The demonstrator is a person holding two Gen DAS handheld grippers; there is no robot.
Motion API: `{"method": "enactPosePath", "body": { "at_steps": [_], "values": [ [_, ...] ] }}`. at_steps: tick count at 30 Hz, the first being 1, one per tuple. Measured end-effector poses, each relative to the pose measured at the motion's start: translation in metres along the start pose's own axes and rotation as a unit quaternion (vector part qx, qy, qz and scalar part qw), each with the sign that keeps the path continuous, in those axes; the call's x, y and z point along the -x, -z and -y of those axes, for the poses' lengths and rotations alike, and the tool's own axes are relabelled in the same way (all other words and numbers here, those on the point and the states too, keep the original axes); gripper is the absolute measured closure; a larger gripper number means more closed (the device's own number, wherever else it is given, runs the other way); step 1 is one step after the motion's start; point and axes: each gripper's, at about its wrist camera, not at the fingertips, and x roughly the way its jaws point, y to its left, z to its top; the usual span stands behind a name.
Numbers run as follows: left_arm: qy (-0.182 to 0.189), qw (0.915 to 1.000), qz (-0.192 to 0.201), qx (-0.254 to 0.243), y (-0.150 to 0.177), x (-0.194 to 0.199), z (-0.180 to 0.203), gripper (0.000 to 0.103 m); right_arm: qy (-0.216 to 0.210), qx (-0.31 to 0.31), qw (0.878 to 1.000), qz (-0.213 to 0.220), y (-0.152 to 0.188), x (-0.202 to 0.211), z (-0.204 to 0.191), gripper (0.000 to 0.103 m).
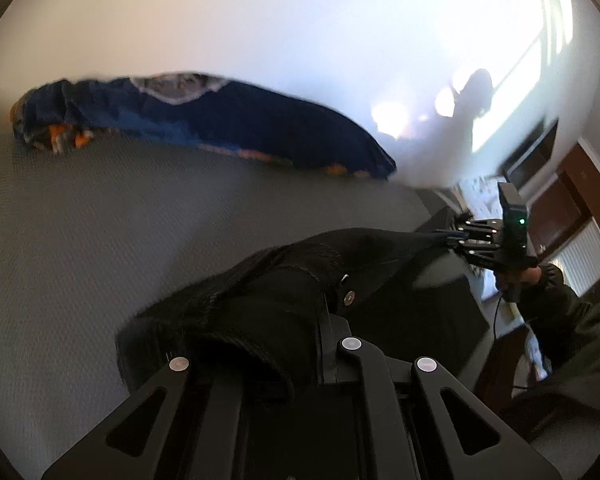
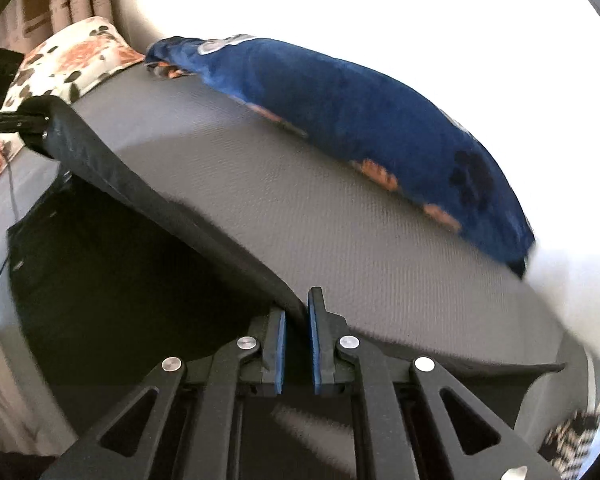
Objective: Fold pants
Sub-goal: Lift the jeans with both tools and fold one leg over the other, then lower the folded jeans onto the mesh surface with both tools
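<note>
The black pants (image 1: 280, 280) hang stretched between both grippers above a grey bed (image 1: 80, 240). In the left wrist view my left gripper (image 1: 300, 332) is shut on the bunched waistband by a metal button (image 1: 348, 298), and cloth covers its fingertips. At the right, my right gripper (image 1: 456, 236), held by a hand (image 1: 528, 276), pinches the other end. In the right wrist view my right gripper (image 2: 297, 320) is shut on the edge of the pants (image 2: 120, 184), its blue pads (image 2: 278, 344) pressing the cloth. My left gripper (image 2: 40, 128) holds the far end at the left edge.
A blue blanket (image 2: 360, 112) with paw prints and orange patches lies along the far side of the bed (image 2: 300, 200). A floral pillow (image 2: 72, 56) sits at the back left. The blanket (image 1: 240, 120) lies against a white wall. A radiator (image 1: 580, 256) stands at the right.
</note>
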Motion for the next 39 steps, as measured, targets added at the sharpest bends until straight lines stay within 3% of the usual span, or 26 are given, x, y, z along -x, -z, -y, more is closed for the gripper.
{"method": "enactPosePath", "body": {
  "at_steps": [4,10,13,18,22,23,24,25,29,31,34,39],
  "values": [
    [-0.009,0.9992,-0.037,-0.01,0.04,0.005,0.01,0.093,-0.025,-0.024,0.999,-0.02,0.05,0.021,-0.024,0.096],
    [-0.041,0.9939,-0.101,-0.018,0.101,-0.007,0.007,0.09,-0.047,-0.037,0.996,-0.073,0.109,0.001,-0.071,0.096],
    [-0.063,0.9894,-0.129,-0.024,0.124,-0.016,0.007,0.087,-0.051,-0.035,0.994,-0.094,0.125,-0.016,-0.083,0.096],
    [-0.089,0.9867,-0.134,-0.02,0.134,-0.01,0.012,0.078,-0.04,-0.042,0.993,-0.099,0.126,-0.028,-0.086,0.096],
    [-0.102,0.9831,-0.149,-0.03,0.136,0.005,0.012,0.058,-0.031,-0.034,0.994,-0.098,0.127,-0.03,-0.089,0.095],
    [-0.108,0.9824,-0.149,-0.033,0.136,0.009,0.012,0.049,-0.03,-0.033,0.994,-0.097,0.126,-0.03,-0.089,0.095],
    [-0.135,0.9798,-0.144,-0.033,0.137,0.017,0.011,0.028,-0.028,-0.032,0.994,-0.097,0.126,-0.029,-0.09,0.094],
    [-0.158,0.9779,-0.135,-0.029,0.137,0.022,0.007,0.023,-0.027,-0.033,0.994,-0.095,0.128,-0.028,-0.09,0.094],
    [-0.151,0.984,-0.079,0.051,0.139,0.065,0.0,0.023,-0.029,-0.035,0.995,-0.088,0.128,-0.028,-0.089,0.093],
    [-0.12,0.9849,-0.043,0.117,0.145,0.08,-0.002,0.023,-0.029,-0.037,0.995,-0.083,0.13,-0.025,-0.091,0.093],
    [-0.095,0.974,-0.008,0.206,0.159,0.085,-0.002,0.025,-0.03,-0.041,0.996,-0.079,0.129,-0.025,-0.09,0.092],
    [-0.051,0.9414,0.007,0.333,0.18,0.054,-0.01,0.041,-0.032,-0.043,0.996,-0.073,0.129,-0.023,-0.088,0.092]
  ]
}}
